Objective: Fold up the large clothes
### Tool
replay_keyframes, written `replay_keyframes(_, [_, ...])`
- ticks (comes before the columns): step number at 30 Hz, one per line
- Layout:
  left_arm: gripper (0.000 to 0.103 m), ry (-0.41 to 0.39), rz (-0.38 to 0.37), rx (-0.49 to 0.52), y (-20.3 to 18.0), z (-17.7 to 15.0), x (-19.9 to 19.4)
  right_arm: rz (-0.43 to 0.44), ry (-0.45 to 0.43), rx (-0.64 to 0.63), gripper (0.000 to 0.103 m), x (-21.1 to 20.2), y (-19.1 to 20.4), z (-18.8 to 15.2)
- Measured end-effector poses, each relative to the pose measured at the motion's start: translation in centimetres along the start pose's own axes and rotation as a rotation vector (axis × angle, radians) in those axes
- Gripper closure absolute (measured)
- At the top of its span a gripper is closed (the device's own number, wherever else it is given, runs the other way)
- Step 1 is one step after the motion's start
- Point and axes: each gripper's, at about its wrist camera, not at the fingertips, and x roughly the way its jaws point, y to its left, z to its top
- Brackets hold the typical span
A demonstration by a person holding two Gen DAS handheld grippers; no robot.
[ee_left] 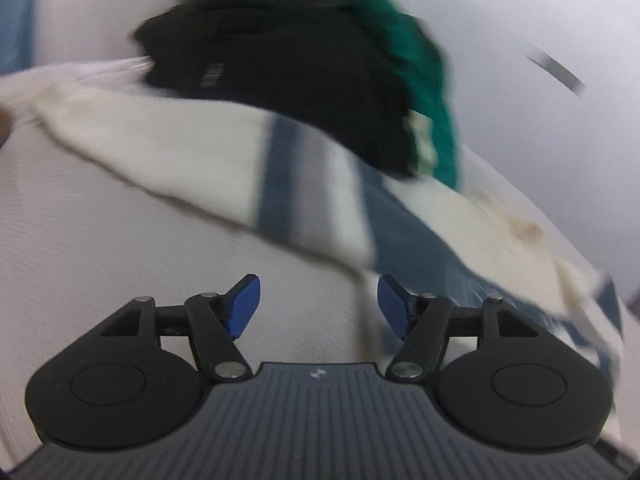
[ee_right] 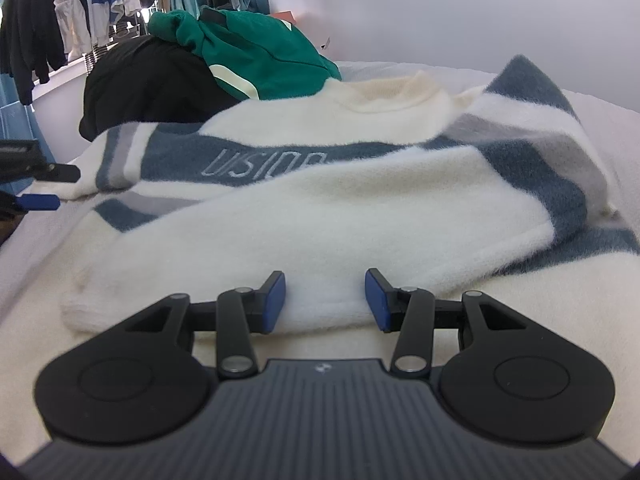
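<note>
A cream sweater (ee_right: 320,208) with blue-grey stripes and lettering lies spread on the white bed, one sleeve folded across its front. The cuff end of that sleeve (ee_right: 324,304) lies between the blue pads of my right gripper (ee_right: 326,300); the jaws stand apart and the fabric looks flat, not pinched. The left wrist view is blurred: my left gripper (ee_left: 319,304) is open and empty over bare bedding, short of the sweater (ee_left: 192,156). In the right wrist view the left gripper (ee_right: 60,187) shows at the left edge, beside the sweater's side.
A black garment (ee_right: 148,80) with a green one (ee_right: 256,56) on top is piled at the far end of the bed, touching the sweater. Clothes hang on a rack (ee_right: 80,8) behind. A pale wall lies to the right. White bedding (ee_left: 120,260) surrounds the sweater.
</note>
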Motion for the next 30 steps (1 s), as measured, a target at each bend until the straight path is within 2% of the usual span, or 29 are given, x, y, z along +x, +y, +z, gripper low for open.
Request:
replay_keyframes(3, [0.032, 0.025, 0.051, -0.084, 3.4, 2.4, 2.2, 0.004, -0.002, 0.010, 0.056, 0.3, -0.1, 0.0])
replay_keyframes(9, [0.032, -0.022, 0.081, -0.333, 12.7, 4.3, 5.0, -0.008, -0.005, 0.015, 0.056, 0.8, 0.1, 0.1])
replay_keyframes(10, [0.032, -0.029, 0.074, -0.400, 14.7, 4.1, 5.6, -0.011, -0.005, 0.015, 0.056, 0.9, 0.1, 0.1])
replay_keyframes(12, [0.032, -0.098, -0.035, -0.570, 17.7, 3.6, 5.9, -0.015, -0.005, 0.011, 0.055, 1.1, 0.2, 0.2])
replay_keyframes(14, [0.032, -0.137, -0.072, -0.666, 19.0, 3.9, 6.3, -0.017, -0.006, 0.014, 0.055, 1.2, 0.2, 0.3])
replay_keyframes(17, [0.032, -0.179, -0.101, -0.674, 19.7, 5.1, 7.3, -0.020, -0.009, 0.015, 0.055, 1.4, 0.2, 0.3])
replay_keyframes(27, [0.034, -0.308, -0.109, -0.704, 22.5, 7.8, 11.0, -0.023, -0.023, 0.033, 0.054, 2.1, 0.2, 0.4])
replay_keyframes(29, [0.040, -0.321, -0.092, -0.710, 23.0, 8.3, 11.6, -0.019, -0.025, 0.040, 0.054, 2.2, 0.1, 0.5])
replay_keyframes(30, [0.048, -0.326, -0.074, -0.719, 23.3, 8.6, 11.7, -0.018, -0.026, 0.043, 0.054, 2.2, 0.1, 0.5])
